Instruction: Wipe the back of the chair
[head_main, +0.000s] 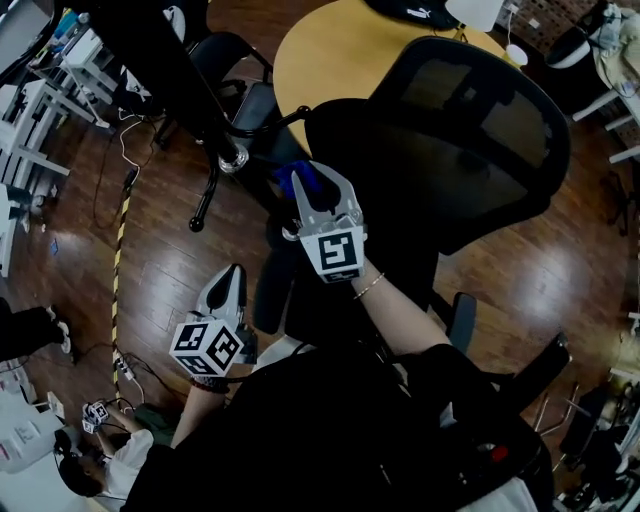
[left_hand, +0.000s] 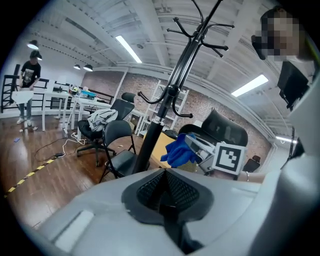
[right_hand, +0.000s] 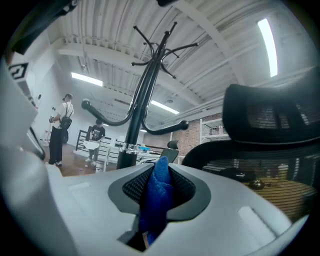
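Note:
The black mesh office chair's back (head_main: 470, 130) stands in front of me in the head view, its seat below it. My right gripper (head_main: 312, 182) is shut on a blue cloth (head_main: 301, 181) just left of the chair back, apart from the mesh. In the right gripper view the blue cloth (right_hand: 160, 192) sits pinched between the jaws, with the chair back (right_hand: 272, 115) close on the right. My left gripper (head_main: 232, 272) hangs lower left over the floor, shut and holding nothing. From the left gripper view the cloth (left_hand: 177, 150) and the chair back (left_hand: 226, 129) show ahead.
A black coat stand (head_main: 180, 85) rises just left of the chair. Behind the chair is a round yellow table (head_main: 320, 50). A black folding chair (head_main: 245, 100) stands beside the table, white desks (head_main: 30, 120) at far left. Cables and striped tape (head_main: 118, 260) lie on the wooden floor.

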